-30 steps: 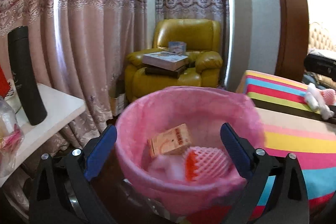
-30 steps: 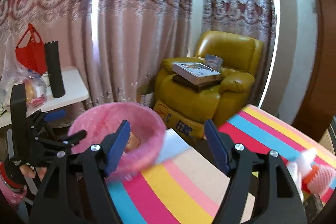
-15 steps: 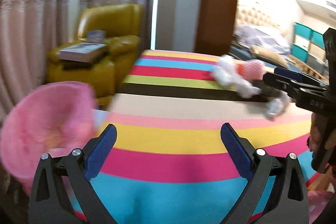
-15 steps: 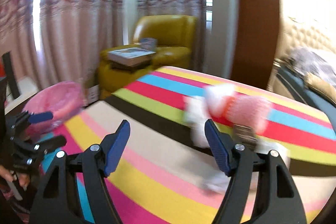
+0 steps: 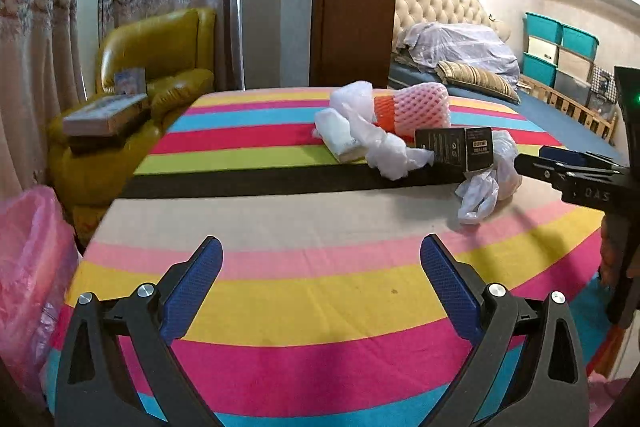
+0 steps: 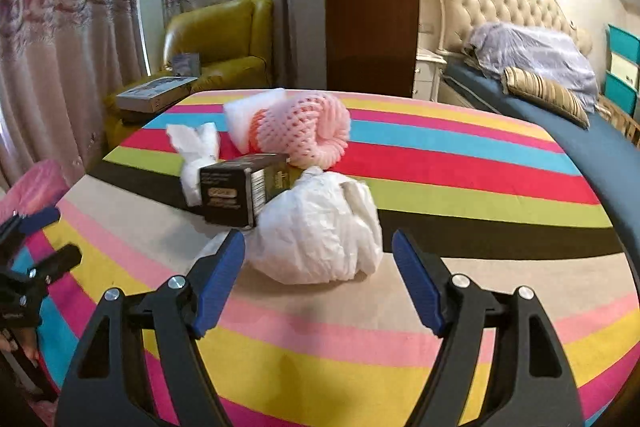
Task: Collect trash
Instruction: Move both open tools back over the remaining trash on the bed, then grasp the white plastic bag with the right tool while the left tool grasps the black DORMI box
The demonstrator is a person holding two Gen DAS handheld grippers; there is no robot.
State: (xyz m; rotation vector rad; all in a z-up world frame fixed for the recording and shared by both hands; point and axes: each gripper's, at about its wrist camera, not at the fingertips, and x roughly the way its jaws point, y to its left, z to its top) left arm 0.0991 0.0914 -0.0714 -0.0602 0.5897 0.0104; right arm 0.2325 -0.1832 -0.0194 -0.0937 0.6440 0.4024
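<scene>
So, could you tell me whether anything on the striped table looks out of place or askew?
Yes: a loose heap of litter sits on the striped tablecloth. A black box lies on its side against a crumpled white bag, with pink foam fruit netting and more crumpled plastic behind. Nothing looks spilled or broken.

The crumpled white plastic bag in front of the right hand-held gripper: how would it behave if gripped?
The white plastic bag looks thin and creased, so it would probably crush and hang floppy. It seems puffed with air, likely very light. It leans on the black box, which may shift.
</scene>
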